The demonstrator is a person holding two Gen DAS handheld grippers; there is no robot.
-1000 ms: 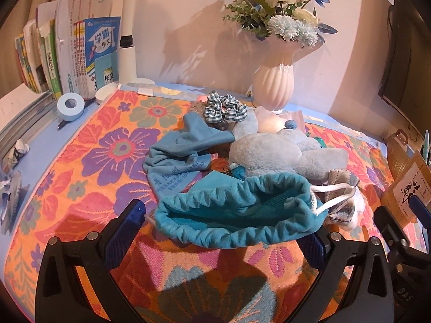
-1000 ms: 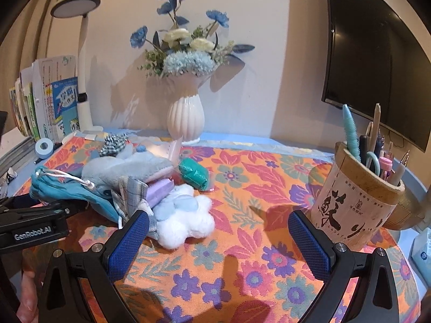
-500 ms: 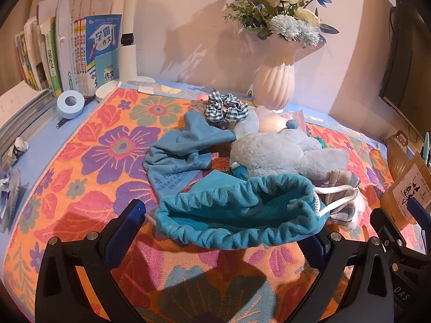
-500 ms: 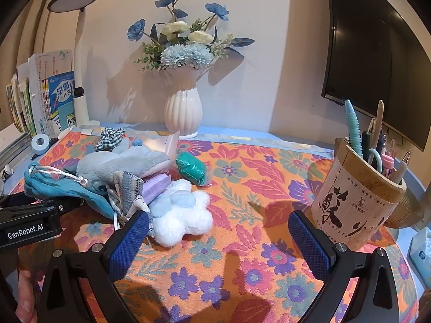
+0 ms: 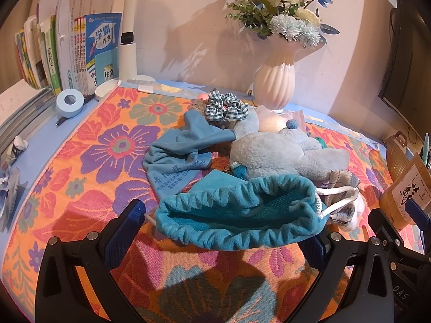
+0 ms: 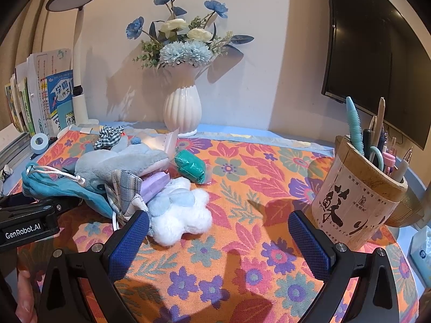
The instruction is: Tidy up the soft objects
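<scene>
A teal drawstring pouch [image 5: 242, 212] lies open-mouthed on the flowered cloth, draped over the right finger of my open left gripper [image 5: 223, 228]. Behind it lie a grey plush toy [image 5: 282, 156], a blue cloth [image 5: 183, 150] and a checked scrunchie [image 5: 226, 106]. In the right wrist view the pouch [image 6: 48, 185] and plush [image 6: 121, 158] lie left, with a white cloud plush [image 6: 183, 215], a lilac item [image 6: 155, 185], a checked cloth [image 6: 125, 191] and a green packet [image 6: 190, 165]. My right gripper [image 6: 218, 234] is open and empty just right of the cloud plush.
A white vase of flowers [image 6: 183, 113] stands at the back. A bamboo pen holder [image 6: 358, 193] stands at the right. Books [image 5: 67, 53], a lamp post [image 5: 129, 27] and a tape roll [image 5: 69, 103] are at the back left. A dark monitor [image 6: 377, 53] hangs right.
The right gripper has moved forward and lower towards the cloud plush. The left gripper holds nearly still with the pouch mouth between its fingers.
</scene>
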